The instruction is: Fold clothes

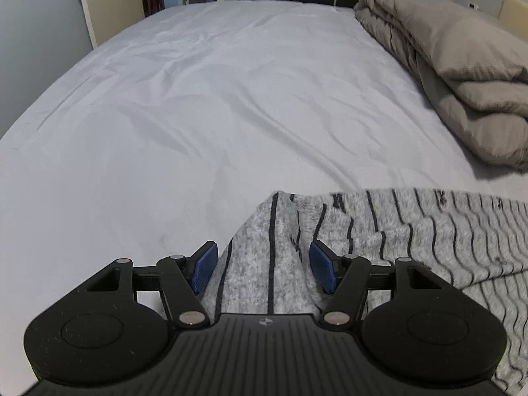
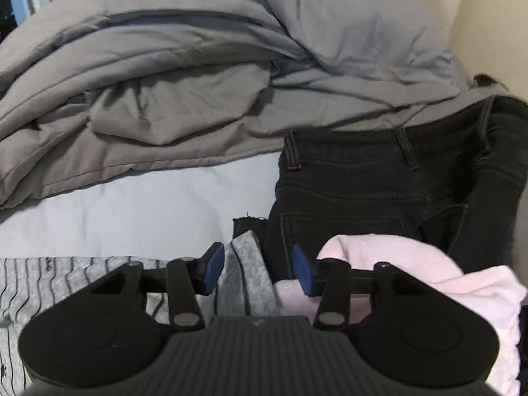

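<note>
A grey garment with thin dark stripes lies rumpled on the pale bed sheet. My left gripper hangs over its left corner. The blue pads stand apart, with a fold of the fabric between them and a gap showing at the left pad. In the right wrist view, the same striped garment runs off to the left. My right gripper straddles a narrow raised strip of it. Its pads stand clear of the cloth on both sides.
Black jeans lie just beyond the right gripper, with a pink garment partly over them at the right. A bunched taupe duvet fills the far side and shows again as the duvet at the bed's right. A wall and doorway stand behind the bed.
</note>
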A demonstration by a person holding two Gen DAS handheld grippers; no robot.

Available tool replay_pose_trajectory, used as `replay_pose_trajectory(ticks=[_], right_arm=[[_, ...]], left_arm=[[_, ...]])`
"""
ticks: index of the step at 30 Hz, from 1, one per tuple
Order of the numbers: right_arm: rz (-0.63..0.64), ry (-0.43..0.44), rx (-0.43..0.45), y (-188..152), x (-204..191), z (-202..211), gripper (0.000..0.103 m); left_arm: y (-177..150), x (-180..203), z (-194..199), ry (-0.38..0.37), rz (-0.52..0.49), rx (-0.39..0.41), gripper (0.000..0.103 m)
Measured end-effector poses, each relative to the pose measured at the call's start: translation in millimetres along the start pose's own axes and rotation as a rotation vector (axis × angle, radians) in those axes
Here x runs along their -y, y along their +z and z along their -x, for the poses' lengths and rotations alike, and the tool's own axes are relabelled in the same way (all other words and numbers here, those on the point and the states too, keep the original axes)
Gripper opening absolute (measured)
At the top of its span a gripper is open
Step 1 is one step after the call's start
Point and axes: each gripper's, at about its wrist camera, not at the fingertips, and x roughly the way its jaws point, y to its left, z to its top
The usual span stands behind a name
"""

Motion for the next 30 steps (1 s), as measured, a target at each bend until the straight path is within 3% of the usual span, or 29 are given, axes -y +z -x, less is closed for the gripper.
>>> replay_pose_trajectory(ticks=[3, 5, 7, 10, 15, 21, 30], right_arm=[[0.006, 0.026, -0.023, -3, -5, -11, 0.022], [0.034, 0.029, -0.009, -6, -11, -11, 0.007], [0.044, 0.018, 0.018, -6, -15, -3, 0.005], [0.056, 0.002, 0.056, -5, -17, 14, 0.003], [0.045, -0.022, 0.124, 1, -9, 60, 0.003], [-0.005, 0.007, 0.232, -6, 8, 131, 0.003], [-0.078, 0.063, 0.294, -56, 53, 222, 0.003]], left_arm=[[-5, 4, -5, 0.003, -0.014, -0.010, 0.060], [-8, 8, -7, 0.003, -0.018, -0.006, 0.053], [-8, 11, -5, -0.002, -0.016, 0.001, 0.031], [-8, 14, 1, -0.009, -0.016, 0.005, 0.013], [-6, 16, 25, 0.000, -0.021, 0.050, 0.009], [-4, 9, 76, -0.011, 0.006, 0.094, 0.009], [-32, -10, 167, -0.050, 0.027, 0.144, 0.009]])
